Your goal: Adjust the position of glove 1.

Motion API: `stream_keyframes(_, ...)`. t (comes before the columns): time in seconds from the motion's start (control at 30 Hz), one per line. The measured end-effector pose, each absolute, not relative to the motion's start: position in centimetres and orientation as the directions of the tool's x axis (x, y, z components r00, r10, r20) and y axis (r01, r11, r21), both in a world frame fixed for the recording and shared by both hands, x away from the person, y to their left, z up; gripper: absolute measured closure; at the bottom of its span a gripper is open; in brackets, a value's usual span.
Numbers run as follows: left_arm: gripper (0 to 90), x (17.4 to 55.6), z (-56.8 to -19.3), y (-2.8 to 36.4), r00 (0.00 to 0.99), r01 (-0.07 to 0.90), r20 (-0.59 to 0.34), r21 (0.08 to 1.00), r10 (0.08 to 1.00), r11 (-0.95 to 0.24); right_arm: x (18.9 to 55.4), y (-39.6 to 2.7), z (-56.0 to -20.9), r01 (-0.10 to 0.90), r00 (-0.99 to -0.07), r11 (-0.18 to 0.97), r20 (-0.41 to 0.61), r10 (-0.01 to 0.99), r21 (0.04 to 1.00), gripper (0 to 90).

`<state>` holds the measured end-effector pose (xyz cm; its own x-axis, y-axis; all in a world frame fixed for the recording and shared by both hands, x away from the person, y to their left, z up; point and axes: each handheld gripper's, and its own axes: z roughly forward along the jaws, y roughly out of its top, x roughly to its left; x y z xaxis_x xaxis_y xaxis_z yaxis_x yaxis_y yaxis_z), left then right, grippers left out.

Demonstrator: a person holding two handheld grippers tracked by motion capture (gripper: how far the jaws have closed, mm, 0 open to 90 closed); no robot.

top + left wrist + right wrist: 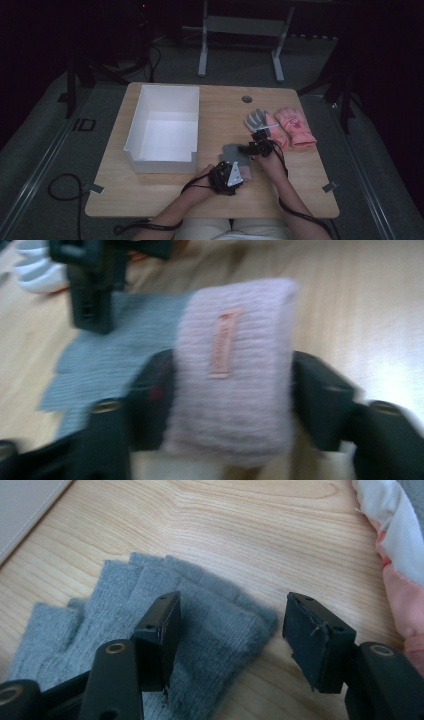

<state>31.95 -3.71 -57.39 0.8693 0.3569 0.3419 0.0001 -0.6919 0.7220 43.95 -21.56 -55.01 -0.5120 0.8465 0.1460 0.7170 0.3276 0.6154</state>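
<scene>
Left gripper view: the pink cuff [232,375] of the grey glove [120,355] is clamped between the left jaws; soft, limp knit, best gripped there. Right jaws stand apart above it.

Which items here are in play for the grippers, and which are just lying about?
In play:
- grey knit fingerless glove with pink cuff, cuff between the left gripper jaws
- right gripper, open over the glove's grey end

Lying about:
- white rectangular plastic bin
- pink glove
- grey-and-white glove
</scene>
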Motion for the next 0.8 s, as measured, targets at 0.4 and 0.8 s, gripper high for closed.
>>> stream_keyframes(0.4,66.9,33.6,-56.6,-2.5,0.918,0.052,0.224,0.751,0.327,-0.659,43.9,-21.3,-55.3,0.743,-0.573,0.314,0.319,0.755,0.591,59.7)
stream_keyframes(0.8,68.5,33.8,-55.8,-2.2,0.921,0.094,0.193,0.733,0.339,-0.673,43.6,-20.0,-54.6,0.724,-0.603,0.332,0.322,0.73,0.604,71.9)
